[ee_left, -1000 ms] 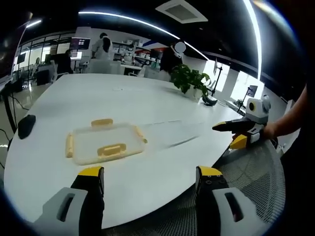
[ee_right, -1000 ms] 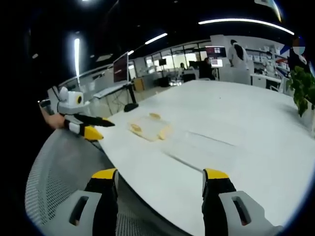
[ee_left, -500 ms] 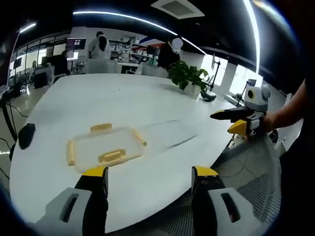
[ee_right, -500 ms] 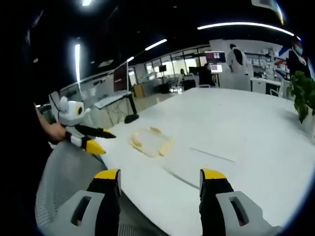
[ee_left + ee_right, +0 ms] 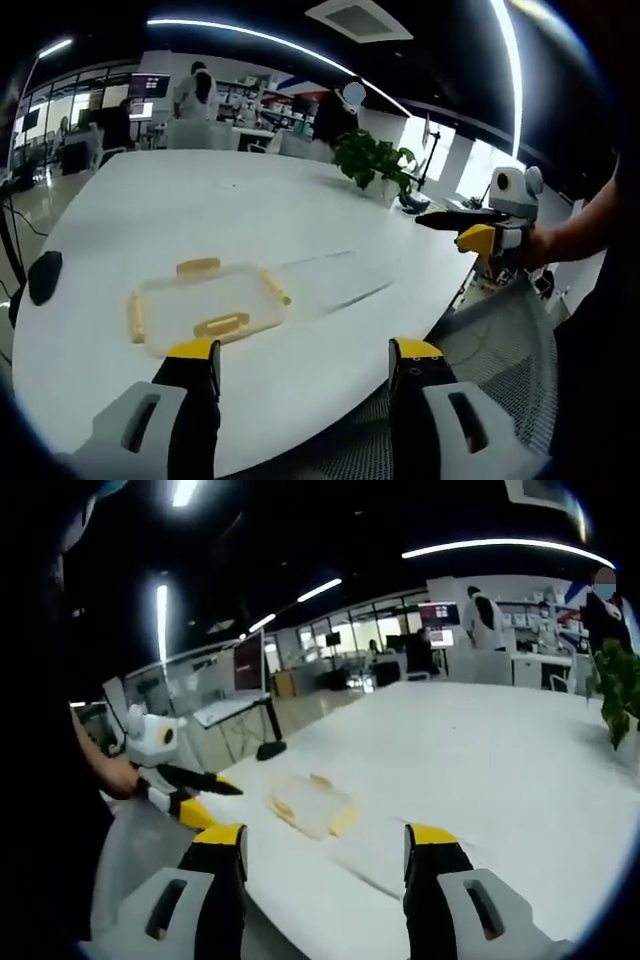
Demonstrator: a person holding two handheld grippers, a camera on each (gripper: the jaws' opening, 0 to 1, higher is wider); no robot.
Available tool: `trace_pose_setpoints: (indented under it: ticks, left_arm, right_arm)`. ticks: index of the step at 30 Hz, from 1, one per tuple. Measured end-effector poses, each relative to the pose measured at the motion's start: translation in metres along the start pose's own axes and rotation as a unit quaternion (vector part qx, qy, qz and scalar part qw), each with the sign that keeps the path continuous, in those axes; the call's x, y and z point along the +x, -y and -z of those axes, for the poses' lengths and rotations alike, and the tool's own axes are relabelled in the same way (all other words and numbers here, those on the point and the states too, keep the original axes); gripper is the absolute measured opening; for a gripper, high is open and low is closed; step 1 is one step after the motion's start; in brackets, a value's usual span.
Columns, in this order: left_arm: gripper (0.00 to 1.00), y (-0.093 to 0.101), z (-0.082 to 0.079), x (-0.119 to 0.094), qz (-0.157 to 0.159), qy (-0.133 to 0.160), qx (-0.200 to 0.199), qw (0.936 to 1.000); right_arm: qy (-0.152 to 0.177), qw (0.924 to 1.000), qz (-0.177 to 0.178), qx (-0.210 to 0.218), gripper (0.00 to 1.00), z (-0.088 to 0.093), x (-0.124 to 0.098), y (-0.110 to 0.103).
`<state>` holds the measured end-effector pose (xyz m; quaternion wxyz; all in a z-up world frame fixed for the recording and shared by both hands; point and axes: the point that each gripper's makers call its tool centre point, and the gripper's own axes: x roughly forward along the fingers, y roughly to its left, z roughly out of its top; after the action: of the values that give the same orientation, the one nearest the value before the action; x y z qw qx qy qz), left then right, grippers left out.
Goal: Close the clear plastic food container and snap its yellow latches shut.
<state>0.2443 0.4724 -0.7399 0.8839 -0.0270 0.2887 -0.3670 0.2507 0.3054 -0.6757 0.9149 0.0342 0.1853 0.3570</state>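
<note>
In the left gripper view, the left gripper (image 5: 305, 365) hangs at the near edge of a big white table (image 5: 250, 205), its two yellow-tipped jaws spread wide with nothing between them. Just past the tips, the clear plastic container (image 5: 205, 308) lies flat on the table, lid on, with yellow latches (image 5: 222, 324) along its sides; no gripper touches it. A dark, rounded thing (image 5: 44, 277) sits near the table's left rim. To the right, a hand holds the right gripper (image 5: 470, 228) above the table's edge, over a mesh chair (image 5: 500, 350); how its jaws stand cannot be told from here. Farther off, a potted plant (image 5: 375, 160) stands on the table, and people stand among desks at the back.

In the right gripper view, the right gripper (image 5: 325, 842) shows jaws spread apart and empty. Beyond them lies the container (image 5: 312, 805), near the table's edge, and left of it the left gripper (image 5: 195, 790) in a hand. A monitor (image 5: 248, 660) stands behind.
</note>
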Motion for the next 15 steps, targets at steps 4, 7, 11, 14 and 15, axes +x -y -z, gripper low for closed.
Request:
trace_pose_setpoints:
  ticks: [4,7,11,14,15]
  left_arm:
    - [0.67,-0.006,-0.005,-0.001,0.0,0.006,-0.005,1.0]
    - [0.67,-0.01,-0.003,0.0,-0.001,0.003,-0.013,0.9999]
    - [0.67,-0.014,-0.003,-0.002,-0.003,0.003,-0.013,0.9999]
    - [0.66,-0.016,-0.003,-0.001,-0.003,0.003,-0.016,0.9999]
    - [0.66,-0.018,-0.002,-0.001,-0.004,0.003,-0.018,0.9998]
  right_arm:
    - [0.011,0.9998,-0.008,0.011,0.63,-0.01,0.011,-0.006]
    - [0.013,0.9997,-0.018,0.012,0.64,-0.015,0.019,-0.012]
    - [0.015,0.9994,-0.026,0.019,0.63,-0.018,0.03,-0.017]
    - [0.013,0.9993,-0.028,0.021,0.63,-0.017,0.037,-0.02]
    - [0.013,0.9992,-0.029,0.023,0.63,-0.018,0.04,-0.02]
